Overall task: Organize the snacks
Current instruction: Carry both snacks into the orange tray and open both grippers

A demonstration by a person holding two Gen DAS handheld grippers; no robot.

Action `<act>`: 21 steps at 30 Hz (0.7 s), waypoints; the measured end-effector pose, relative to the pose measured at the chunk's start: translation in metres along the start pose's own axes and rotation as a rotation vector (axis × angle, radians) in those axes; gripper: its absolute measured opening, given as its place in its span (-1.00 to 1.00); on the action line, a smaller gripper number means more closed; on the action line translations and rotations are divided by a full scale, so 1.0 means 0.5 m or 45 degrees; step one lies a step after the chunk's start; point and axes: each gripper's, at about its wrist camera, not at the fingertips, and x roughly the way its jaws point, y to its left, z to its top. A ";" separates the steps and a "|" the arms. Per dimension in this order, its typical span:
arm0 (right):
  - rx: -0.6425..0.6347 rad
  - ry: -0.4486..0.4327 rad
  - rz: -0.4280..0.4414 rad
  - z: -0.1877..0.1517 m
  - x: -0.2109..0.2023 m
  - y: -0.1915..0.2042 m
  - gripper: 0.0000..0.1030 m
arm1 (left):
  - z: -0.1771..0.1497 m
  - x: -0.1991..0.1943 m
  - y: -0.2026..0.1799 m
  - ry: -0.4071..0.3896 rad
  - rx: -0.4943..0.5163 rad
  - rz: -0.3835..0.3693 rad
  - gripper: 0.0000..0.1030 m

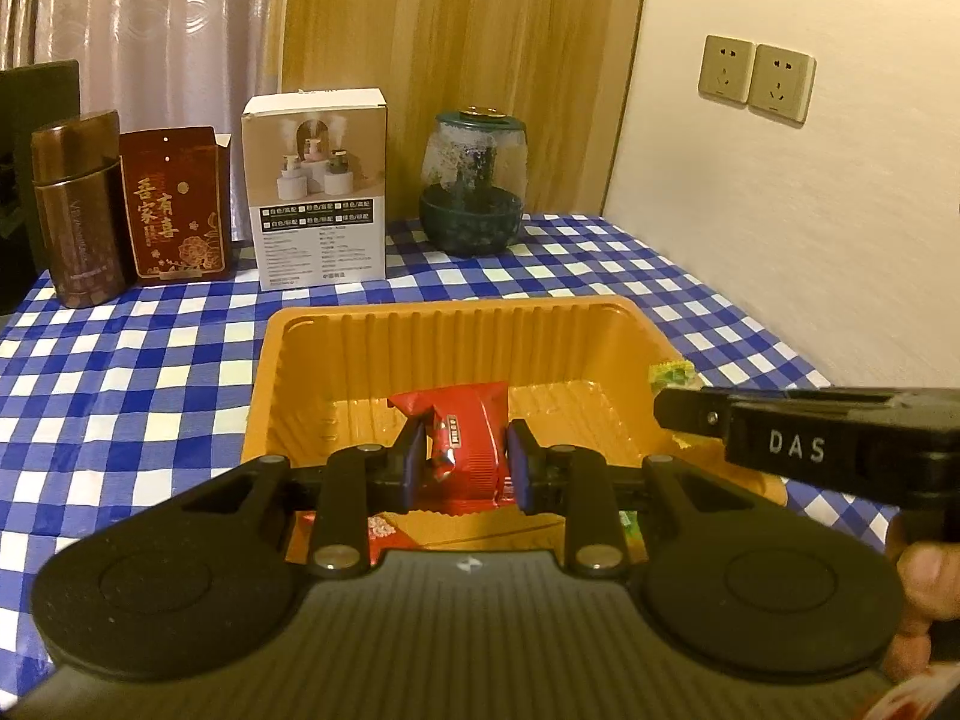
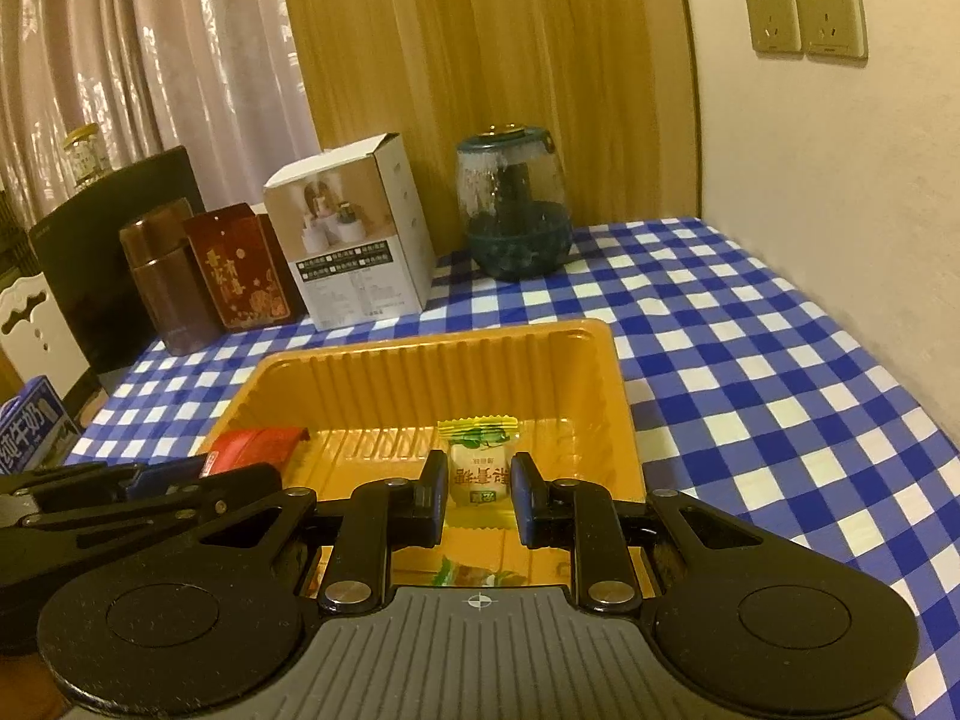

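Note:
An orange plastic tray (image 1: 456, 330) (image 2: 420, 360) sits on the blue checked tablecloth. My left gripper (image 1: 462, 462) is shut on a red snack packet (image 1: 468, 438) and holds it over the tray's near part. My right gripper (image 2: 480, 489) is shut on a yellow-green candy packet (image 2: 480, 462) and holds it over the tray. In the left wrist view the right gripper (image 1: 780, 426) reaches in from the right with the candy's edge (image 1: 669, 372) showing. In the right wrist view the left gripper (image 2: 150, 492) and the red packet (image 2: 252, 444) show at the left. More wrappers lie below both grippers, mostly hidden.
Along the back stand a brown canister (image 1: 78, 210), a red box (image 1: 174, 204), a white humidifier box (image 1: 318, 192) and a dark green glass jar (image 1: 474, 180). A wall (image 1: 810, 210) with two sockets runs along the table's right edge. A blue milk carton (image 2: 30, 426) stands at left.

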 end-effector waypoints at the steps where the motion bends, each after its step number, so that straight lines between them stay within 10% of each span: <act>1: 0.000 0.003 -0.001 0.000 0.001 0.000 -0.56 | 0.001 0.002 0.000 -0.010 -0.004 0.001 -0.48; 4: 0.002 0.010 -0.004 -0.002 0.003 -0.003 -0.56 | 0.002 0.010 0.000 -0.019 -0.015 0.007 -0.22; 21: 0.002 0.001 0.010 -0.001 0.003 0.003 -0.55 | -0.008 0.011 0.014 0.051 -0.014 0.049 -0.22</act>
